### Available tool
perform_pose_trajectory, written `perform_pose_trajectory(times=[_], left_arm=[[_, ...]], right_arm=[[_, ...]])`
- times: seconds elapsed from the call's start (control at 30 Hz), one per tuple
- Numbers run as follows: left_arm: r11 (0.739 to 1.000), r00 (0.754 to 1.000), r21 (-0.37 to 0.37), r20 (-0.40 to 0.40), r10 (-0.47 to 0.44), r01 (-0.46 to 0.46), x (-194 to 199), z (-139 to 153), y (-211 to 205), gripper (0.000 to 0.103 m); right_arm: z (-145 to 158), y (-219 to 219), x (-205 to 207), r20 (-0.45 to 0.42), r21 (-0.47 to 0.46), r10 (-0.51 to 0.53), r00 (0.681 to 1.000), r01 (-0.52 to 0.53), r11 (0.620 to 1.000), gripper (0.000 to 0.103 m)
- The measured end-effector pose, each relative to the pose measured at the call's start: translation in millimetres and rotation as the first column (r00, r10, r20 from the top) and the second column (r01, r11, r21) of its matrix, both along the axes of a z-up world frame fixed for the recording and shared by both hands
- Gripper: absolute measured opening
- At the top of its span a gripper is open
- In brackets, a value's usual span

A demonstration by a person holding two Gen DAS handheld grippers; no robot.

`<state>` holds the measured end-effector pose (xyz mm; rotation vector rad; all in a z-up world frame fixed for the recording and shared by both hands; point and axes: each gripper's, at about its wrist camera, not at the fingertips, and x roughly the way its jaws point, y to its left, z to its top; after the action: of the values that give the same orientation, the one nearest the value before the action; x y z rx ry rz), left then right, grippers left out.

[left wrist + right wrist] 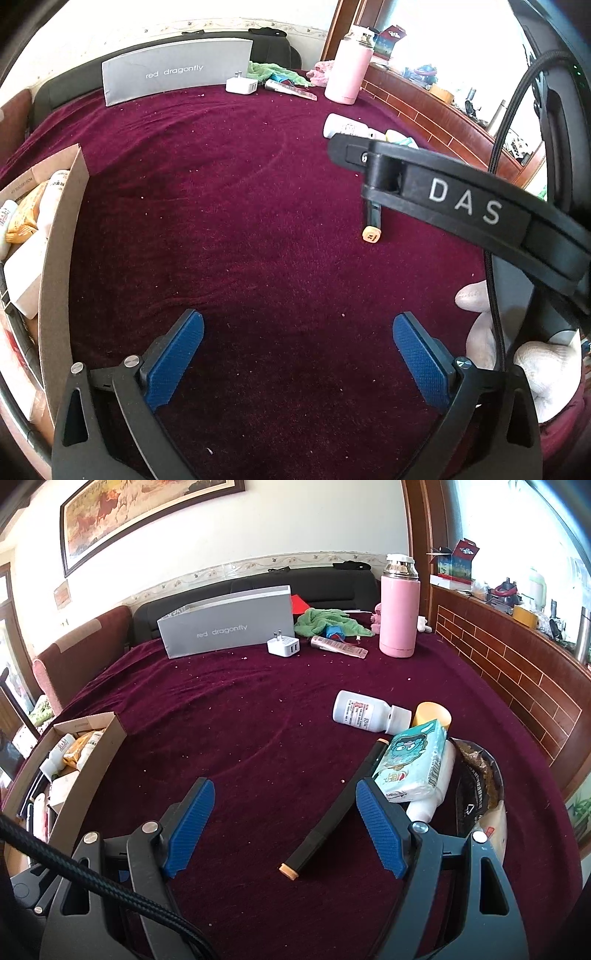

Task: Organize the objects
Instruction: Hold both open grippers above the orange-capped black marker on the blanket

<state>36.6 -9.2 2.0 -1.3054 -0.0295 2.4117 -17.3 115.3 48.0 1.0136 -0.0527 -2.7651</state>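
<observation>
On the maroon cloth of the table (258, 709), close in front of the right hand-held gripper (284, 830), lies a black marker (332, 808) with tan caps at both ends. It lies flat and slantwise; its near end is between the jaws, nearer the right-hand pad, and nothing presses on it. The jaws stand apart and empty. The left hand-held gripper (295, 354) is also spread wide, with only bare cloth between its pads.

The marker looks light, stiff and smooth, so it would likely roll or slip if pinched at a cap. The safest hold is probably across the middle of the barrel, with the pads square to its length.

The far end of the marker runs up to a blue tissue pack (413, 764), which rests on a white bottle (432, 794); whether they touch I cannot tell. That heap, at the right edge of the table, crowds the right jaw, and a dark foil bag (480, 790) lies just beyond it. A white pill bottle (365, 710) lies on its side farther in, next to a yellow cap (436, 712).

At the left edge stands an open cardboard box (107, 760), already holding packets and bottles, probably where things go. The path across the cloth to it looks clear. Along the far edge stand a grey box (225, 627), a white charger (284, 646), a green cloth (325, 620) and a pink flask (399, 613), well apart from the marker.
</observation>
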Motion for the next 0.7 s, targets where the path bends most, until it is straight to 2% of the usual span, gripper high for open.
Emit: perform_pose_trajectory(times=[0.17,0.7], left_arm=[[1.0,1.0,-0.021,-0.002,-0.001,0.001,0.4,-0.6,2.1,0.1],[0.985,1.0,-0.17,-0.012,-0.012,0.01,3.3,-3.6,17.9,0.1]], right_arm=[[-4.2,-2.3,-0.7,0.019,0.007,-0.005,1.0,0.004,1.0,0.079],[-4.0,-0.5,-0.2,0.019,-0.01,-0.009,1.0,0.009,1.0,0.079]])
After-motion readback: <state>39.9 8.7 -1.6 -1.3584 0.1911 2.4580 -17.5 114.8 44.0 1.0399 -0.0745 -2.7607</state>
